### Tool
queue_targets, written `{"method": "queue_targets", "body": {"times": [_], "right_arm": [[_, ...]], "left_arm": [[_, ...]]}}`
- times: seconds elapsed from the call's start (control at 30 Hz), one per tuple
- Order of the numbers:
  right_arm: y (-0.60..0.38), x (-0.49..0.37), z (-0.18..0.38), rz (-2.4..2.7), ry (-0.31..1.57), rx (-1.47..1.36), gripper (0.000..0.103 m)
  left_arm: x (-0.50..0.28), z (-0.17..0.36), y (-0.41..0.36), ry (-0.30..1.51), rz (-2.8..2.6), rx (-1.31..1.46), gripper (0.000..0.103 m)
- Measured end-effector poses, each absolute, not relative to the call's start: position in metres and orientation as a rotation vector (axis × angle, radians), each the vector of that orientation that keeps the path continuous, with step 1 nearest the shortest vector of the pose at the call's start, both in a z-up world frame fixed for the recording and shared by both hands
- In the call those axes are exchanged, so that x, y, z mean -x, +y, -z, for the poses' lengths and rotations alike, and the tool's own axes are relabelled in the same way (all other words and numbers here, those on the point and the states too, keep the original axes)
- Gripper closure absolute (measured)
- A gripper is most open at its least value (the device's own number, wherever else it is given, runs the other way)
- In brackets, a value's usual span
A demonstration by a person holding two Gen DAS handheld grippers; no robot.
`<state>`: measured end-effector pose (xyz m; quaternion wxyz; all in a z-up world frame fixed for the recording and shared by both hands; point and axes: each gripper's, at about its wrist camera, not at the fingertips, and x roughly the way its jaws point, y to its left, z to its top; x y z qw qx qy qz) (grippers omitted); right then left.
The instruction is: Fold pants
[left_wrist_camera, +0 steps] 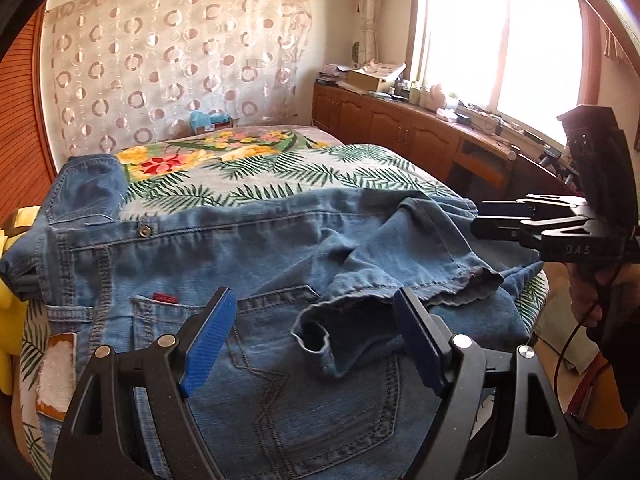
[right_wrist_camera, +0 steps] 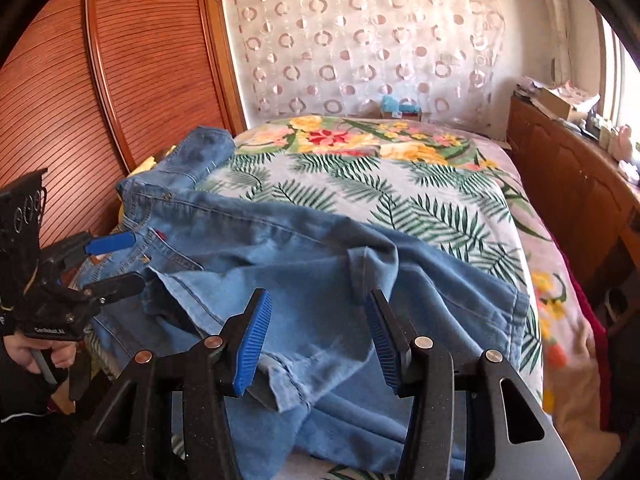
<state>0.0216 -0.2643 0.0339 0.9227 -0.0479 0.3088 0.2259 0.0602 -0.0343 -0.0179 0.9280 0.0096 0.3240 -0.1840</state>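
Blue jeans (left_wrist_camera: 240,248) lie crumpled across the near end of the bed, waistband to the left and the legs folded back over the seat. A leg hem (left_wrist_camera: 400,280) sits on top near the back pocket. My left gripper (left_wrist_camera: 314,294) hovers open above that pocket and hem, with nothing between its blue pads. From the right wrist the jeans (right_wrist_camera: 280,256) spread under my right gripper (right_wrist_camera: 318,294), whose jaws stand apart above the leg fabric without pinching it. Each gripper shows in the other's view: the right gripper (left_wrist_camera: 480,220) at the jeans' right edge, the left gripper (right_wrist_camera: 128,262) over the waistband.
The bed cover (right_wrist_camera: 400,184) with palm leaves and flowers stretches bare beyond the jeans. A slatted wooden wardrobe (right_wrist_camera: 120,80) stands on the left, and a low wooden cabinet (left_wrist_camera: 380,120) with clutter runs under the window. A yellow cloth (left_wrist_camera: 8,300) lies at the left edge.
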Motion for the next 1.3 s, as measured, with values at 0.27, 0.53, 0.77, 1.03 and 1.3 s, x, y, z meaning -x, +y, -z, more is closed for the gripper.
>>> {"method": "queue_targets", "body": {"times": [0.27, 0.53, 0.77, 1.03, 1.3], "right_arm": [[-0.268, -0.022, -0.018, -0.452, 0.700, 0.073, 0.052], [-0.263, -0.030, -0.001, -0.440, 0.745, 0.044, 0.052], [-0.264, -0.046, 0.014, -0.415, 0.804, -0.002, 0.052], [-0.258, -0.047, 0.006, -0.500, 0.768, -0.004, 0.097], [-0.254, -0.034, -0.040, -0.528, 0.615, 0.042, 0.100]], "left_arm": [[-0.067, 0.032, -0.040, 0.711, 0.399, -0.030, 0.032], [-0.072, 0.043, -0.042, 0.736, 0.412, -0.047, 0.058], [-0.077, 0.040, -0.041, 0.720, 0.422, -0.038, 0.074], [-0.064, 0.020, -0.039, 0.662, 0.443, -0.017, 0.096], [-0.036, -0.022, -0.035, 0.552, 0.445, -0.025, 0.096]]}}
